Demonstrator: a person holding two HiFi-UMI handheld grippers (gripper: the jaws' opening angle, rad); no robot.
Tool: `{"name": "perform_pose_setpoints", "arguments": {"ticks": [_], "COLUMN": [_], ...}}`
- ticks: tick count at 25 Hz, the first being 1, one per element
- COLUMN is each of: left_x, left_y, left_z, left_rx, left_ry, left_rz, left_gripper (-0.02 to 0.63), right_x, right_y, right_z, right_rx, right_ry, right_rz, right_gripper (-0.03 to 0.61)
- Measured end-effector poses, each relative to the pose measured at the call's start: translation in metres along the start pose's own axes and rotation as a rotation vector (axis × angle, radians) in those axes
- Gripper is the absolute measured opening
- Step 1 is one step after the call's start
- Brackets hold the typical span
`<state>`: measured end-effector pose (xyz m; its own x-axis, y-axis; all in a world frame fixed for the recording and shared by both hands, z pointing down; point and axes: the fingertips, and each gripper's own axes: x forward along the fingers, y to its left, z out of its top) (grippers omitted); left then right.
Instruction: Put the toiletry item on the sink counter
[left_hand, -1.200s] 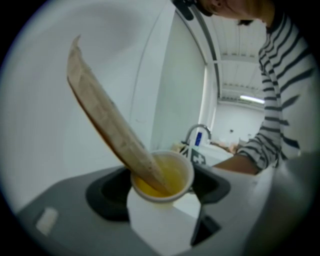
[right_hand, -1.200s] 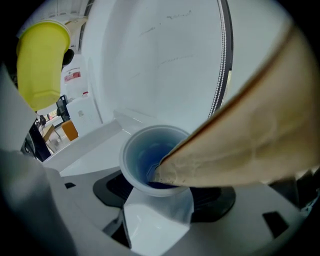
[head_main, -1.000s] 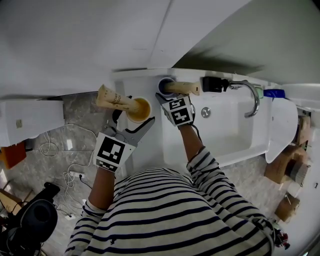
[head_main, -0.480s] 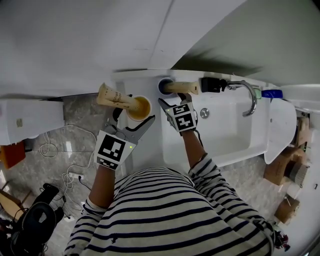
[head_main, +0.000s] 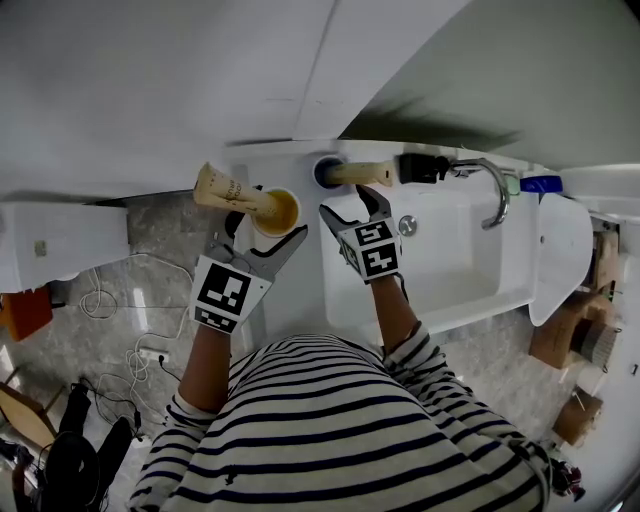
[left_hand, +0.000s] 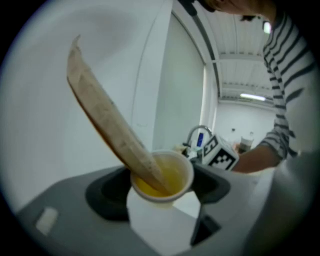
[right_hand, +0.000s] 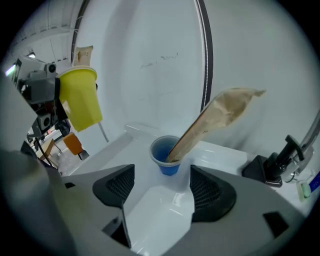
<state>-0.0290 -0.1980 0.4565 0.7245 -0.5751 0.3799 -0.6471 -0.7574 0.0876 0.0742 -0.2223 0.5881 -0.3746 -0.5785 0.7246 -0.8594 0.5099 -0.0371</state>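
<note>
**Risk 1, tipping.** Gripped by the left hand-held gripper (head_main: 262, 232) at the wall of the yellow cup (head_main: 278, 212) only. Long beige tube (head_main: 232, 194) merely leaning inside, overhanging away from the faucet (head_main: 495, 190). Likely to swing or drop out under a quick tilt while lowering. Keep the cup upright.

**Risk 2, edge placement.** Held raised off the bench (head_main: 272, 160), farther from the faucet than the blue cup (head_main: 328, 172). Unclear whether above the bench or past its edge. Set down nearer the faucet, clear of the rim.

**Risk 3, collision.** Avoid the blue cup and the second tube (head_main: 365, 175), standing on the bench on the same side of the faucet. Probably easy to knock over with a sideways sweep.

**Pose.** Left forearm extended forward, jaws wide and pressed on the yellow cup. Right hand-held gripper (head_main: 352, 205) aimed at the blue cup, just short of it, jaws spread, nothing between them.
</note>
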Motion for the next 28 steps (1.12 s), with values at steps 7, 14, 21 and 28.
{"name": "perform_pose_setpoints", "arguments": {"ticks": [7, 14, 21, 28], "left_x": [-0.001, -0.003, -0.006, -0.001], "left_y": [-0.001, -0.001, 0.0, 0.002], "left_z": [0.001, 0.001, 0.002, 0.002], "left_rx": [0.005, 0.014, 0.02, 0.032], "left_ry": [0.001, 0.005, 0.008, 0.01], "left_rz": [0.001, 0.01, 0.015, 0.012], "left_gripper": [0.37, 0.37, 0.37, 0.37], "right_x": [-0.031, -0.059, -0.083, -0.087], "right_y": [0.02, 0.027, 0.028, 0.025], "right_z": [0.028, 0.061, 0.082, 0.081], "right_rx": [-0.012, -0.04, -0.1, -0.104], "right_ry": [-0.105, -0.225, -0.333, -0.323], "right_rz": [0.036, 0.045, -0.012, -0.02], "right_gripper": [0.311, 0.307, 0.047, 0.008]}}
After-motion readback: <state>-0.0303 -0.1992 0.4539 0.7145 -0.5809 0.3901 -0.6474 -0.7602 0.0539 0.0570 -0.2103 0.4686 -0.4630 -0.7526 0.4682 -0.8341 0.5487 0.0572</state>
